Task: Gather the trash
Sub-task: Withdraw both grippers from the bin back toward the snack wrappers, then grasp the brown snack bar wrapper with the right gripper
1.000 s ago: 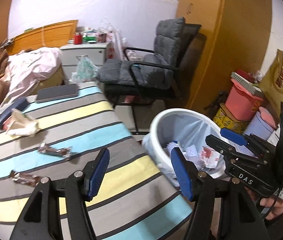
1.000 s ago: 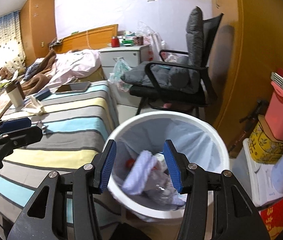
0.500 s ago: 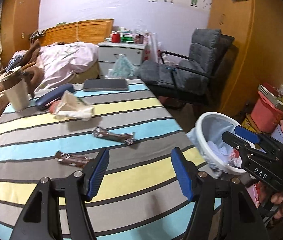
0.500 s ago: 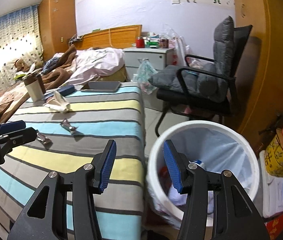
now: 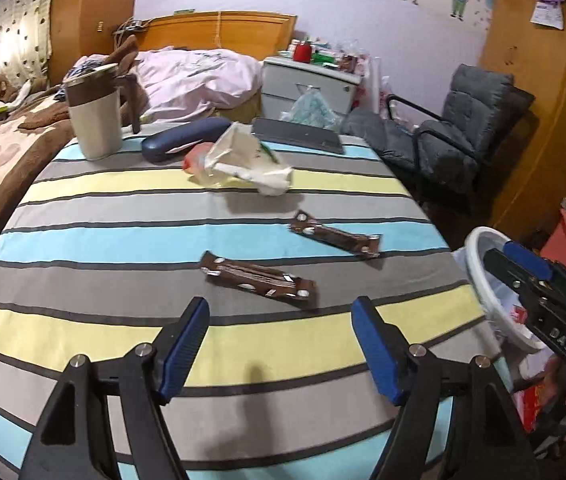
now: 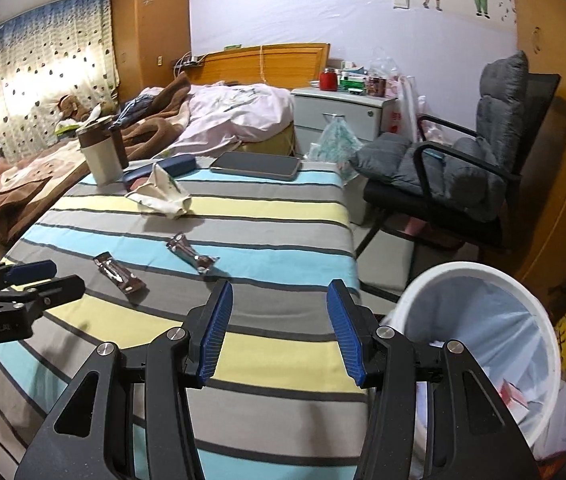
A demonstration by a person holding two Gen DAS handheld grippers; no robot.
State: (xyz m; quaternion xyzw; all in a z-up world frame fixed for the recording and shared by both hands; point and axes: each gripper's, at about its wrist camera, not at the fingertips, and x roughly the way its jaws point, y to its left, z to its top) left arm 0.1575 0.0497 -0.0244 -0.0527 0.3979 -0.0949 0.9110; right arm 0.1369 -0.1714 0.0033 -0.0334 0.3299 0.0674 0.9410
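Two brown snack wrappers lie on the striped tablecloth: the near wrapper (image 5: 259, 276) (image 6: 119, 273) and the far wrapper (image 5: 335, 235) (image 6: 191, 253). A crumpled white paper bag (image 5: 243, 160) (image 6: 161, 194) lies behind them. The white bin (image 6: 479, 344) (image 5: 483, 280), lined with a bag and holding trash, stands off the table's right edge. My left gripper (image 5: 281, 344) is open and empty, just short of the near wrapper. My right gripper (image 6: 279, 328) is open and empty over the table's right part, beside the bin.
A mug (image 5: 93, 114), a dark blue case (image 5: 185, 140) and a tablet (image 5: 297, 136) sit at the table's far end. A grey armchair (image 6: 463, 168) stands right of the table. A bed (image 6: 203, 120) and a nightstand (image 6: 343, 112) are behind.
Both grippers swung left, away from the bin and over the table. The wrappers now lie just ahead of the left gripper. Both grippers stayed open and empty.
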